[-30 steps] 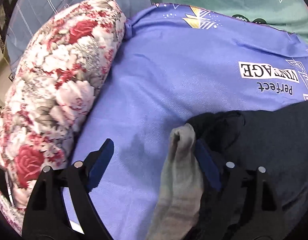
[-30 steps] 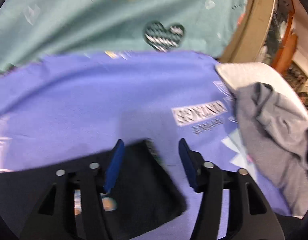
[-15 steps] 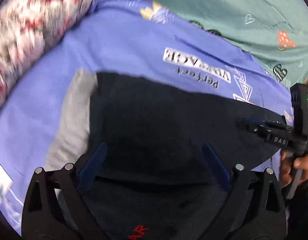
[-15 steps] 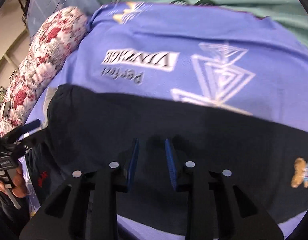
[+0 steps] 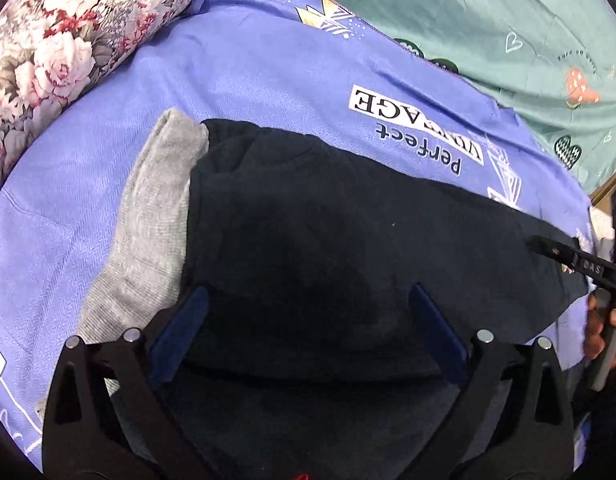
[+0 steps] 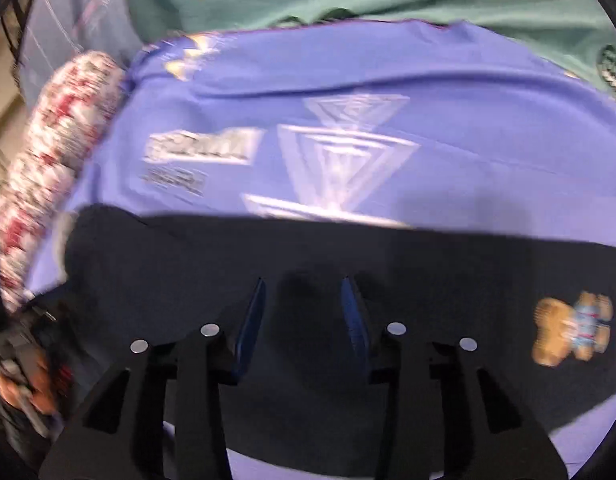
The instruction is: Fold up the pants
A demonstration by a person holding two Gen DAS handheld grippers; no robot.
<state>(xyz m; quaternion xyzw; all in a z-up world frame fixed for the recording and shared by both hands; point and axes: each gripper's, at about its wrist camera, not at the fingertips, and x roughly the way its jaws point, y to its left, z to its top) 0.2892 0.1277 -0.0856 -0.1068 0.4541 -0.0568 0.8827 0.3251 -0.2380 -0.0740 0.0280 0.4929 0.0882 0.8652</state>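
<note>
Looking through the left wrist camera, I see my left gripper (image 5: 306,332) standing wide over the pants (image 5: 347,248). Its jaws have just been opening, and now nothing is pinched between them — the dark cloth only lies below the two blue pads (image 5: 180,328). The pants are spread flat on the blue sheet (image 5: 236,80), folded over so that one dark layer lies on another. At their left end the grey waistband (image 5: 156,216) is turned outward and rests on the sheet. A floral pillow (image 5: 68,36) lies at the upper left, touching the edge of the sheet, and a green sheet (image 5: 487,20) is behind. At the right edge I see a hand (image 5: 603,328) holding the right gripper (image 5: 575,258) over the far end of the pants.

In the right wrist camera the picture is blurred. My right gripper (image 6: 304,314) is about half open, with its jaws having just opened a little, and it points down at the pants (image 6: 427,280). The fingers stand close above the dark cloth, but I cannot tell whether they touch it. A small bear patch (image 6: 571,328) shows on the pants to the right.
</note>
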